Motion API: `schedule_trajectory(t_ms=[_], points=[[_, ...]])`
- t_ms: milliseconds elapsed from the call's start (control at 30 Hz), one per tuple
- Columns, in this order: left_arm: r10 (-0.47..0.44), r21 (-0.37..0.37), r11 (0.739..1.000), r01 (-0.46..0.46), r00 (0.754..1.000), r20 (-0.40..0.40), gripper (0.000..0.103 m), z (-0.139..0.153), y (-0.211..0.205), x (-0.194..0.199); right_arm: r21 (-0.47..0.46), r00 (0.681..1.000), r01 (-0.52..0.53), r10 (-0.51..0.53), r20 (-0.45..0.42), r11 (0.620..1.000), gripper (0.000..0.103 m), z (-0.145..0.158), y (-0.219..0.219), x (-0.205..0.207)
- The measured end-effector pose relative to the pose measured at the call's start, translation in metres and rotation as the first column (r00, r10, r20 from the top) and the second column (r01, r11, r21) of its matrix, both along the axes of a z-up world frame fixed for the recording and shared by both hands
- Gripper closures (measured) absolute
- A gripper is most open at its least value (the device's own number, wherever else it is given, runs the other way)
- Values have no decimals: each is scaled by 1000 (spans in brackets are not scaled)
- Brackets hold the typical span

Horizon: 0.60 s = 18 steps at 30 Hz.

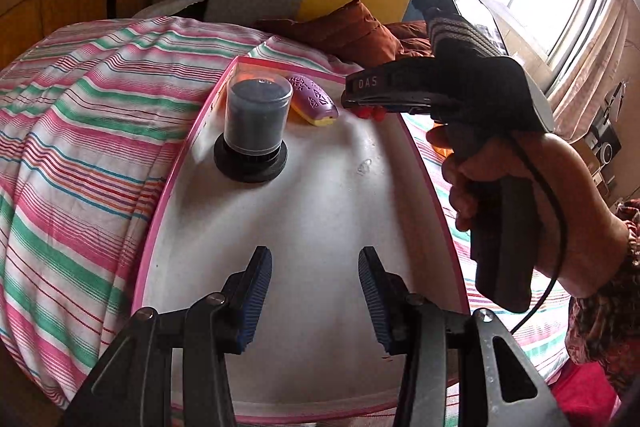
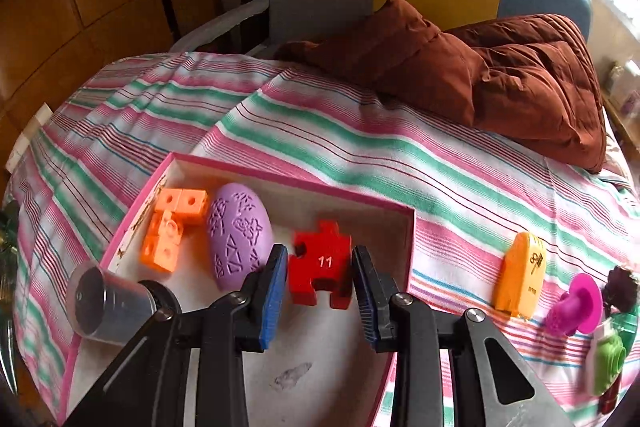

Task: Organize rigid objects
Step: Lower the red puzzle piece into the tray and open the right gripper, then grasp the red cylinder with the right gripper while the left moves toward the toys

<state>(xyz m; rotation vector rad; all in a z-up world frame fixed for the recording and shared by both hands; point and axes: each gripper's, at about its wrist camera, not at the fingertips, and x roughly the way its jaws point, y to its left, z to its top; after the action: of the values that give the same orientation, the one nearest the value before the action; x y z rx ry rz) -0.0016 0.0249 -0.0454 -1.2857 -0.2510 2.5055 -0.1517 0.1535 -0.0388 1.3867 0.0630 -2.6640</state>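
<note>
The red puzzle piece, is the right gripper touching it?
Cannot tell. In the right wrist view the red puzzle piece sits between the right gripper fingers; contact isn't plain.

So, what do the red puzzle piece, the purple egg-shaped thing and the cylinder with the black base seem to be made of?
Red puzzle piece: probably hard plastic or painted wood; thick, even matte red, white printed "11".
Purple egg-shaped thing: likely moulded plastic or rubber; matte, with sharp recessed patterns.
Cylinder: clear glossy plastic cover, since dark contents show through, on a matte black base, apparently plastic.
</note>
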Motion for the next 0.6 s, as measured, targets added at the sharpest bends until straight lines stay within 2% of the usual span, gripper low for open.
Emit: schedule_trajectory(t_ms=[33, 167, 267, 600], points=[[-1, -2, 1000, 1, 1000, 0, 58, 0, 1, 0, 5, 1000, -1, 1, -2, 1000, 64, 1, 0, 1], [-1, 3, 1000, 1, 1000, -5, 58, 1, 1, 1, -18, 1000, -12, 12, -28, 1000, 63, 10, 7, 15], [-7, 17, 1000, 7, 1000, -6, 58, 2, 3, 3, -39, 999, 4, -6, -47, 999, 56, 17, 18, 35], [-46, 31, 998, 46, 999, -29, 58, 7, 14, 10, -57, 995, 67, -71, -65, 996, 54, 29, 64, 89]])
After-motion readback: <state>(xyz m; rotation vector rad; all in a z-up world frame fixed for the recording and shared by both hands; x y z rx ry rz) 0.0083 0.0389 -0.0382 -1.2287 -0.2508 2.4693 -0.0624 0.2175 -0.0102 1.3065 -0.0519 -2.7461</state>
